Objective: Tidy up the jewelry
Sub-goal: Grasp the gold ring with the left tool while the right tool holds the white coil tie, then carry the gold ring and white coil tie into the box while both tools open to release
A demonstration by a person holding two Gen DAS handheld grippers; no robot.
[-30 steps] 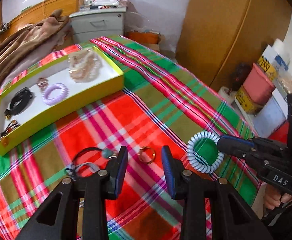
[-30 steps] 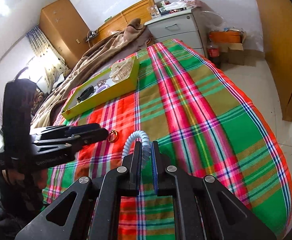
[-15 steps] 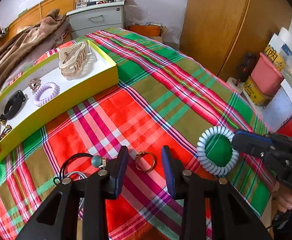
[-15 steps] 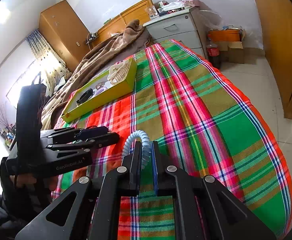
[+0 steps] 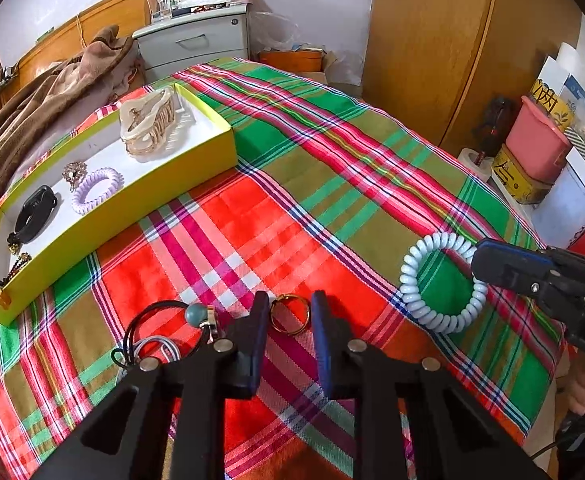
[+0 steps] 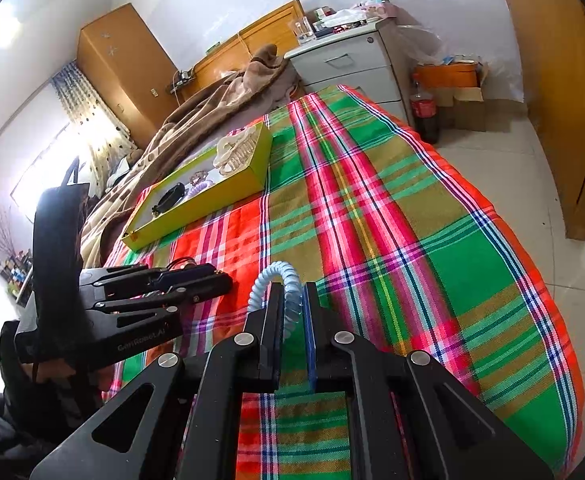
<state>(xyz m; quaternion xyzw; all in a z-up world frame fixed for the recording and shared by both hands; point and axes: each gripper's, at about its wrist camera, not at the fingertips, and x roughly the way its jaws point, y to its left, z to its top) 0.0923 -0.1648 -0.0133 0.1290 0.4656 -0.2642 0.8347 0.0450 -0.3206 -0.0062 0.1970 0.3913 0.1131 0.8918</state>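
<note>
Jewelry tray (image 5: pixel 140 204) at 10 o'clock: holds claw clip (image 5: pixel 148 126), lilac coil (image 5: pixel 97 190), black band (image 5: pixel 36 214). Left gripper (image 5: pixel 290 314) closing around gold ring (image 5: pixel 290 314), pads not yet pressing. Right gripper (image 6: pixel 292 312) clamped on pale-blue coil bracelet (image 6: pixel 276 280).

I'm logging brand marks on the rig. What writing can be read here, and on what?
"GenRobot.AI": side of the left gripper, seen from the right wrist view.
"D", cut off at the frame edge: body of the right gripper.
Yellow tin: large printed characters, not legible.
Nightstand clutter: too small to read.
</note>
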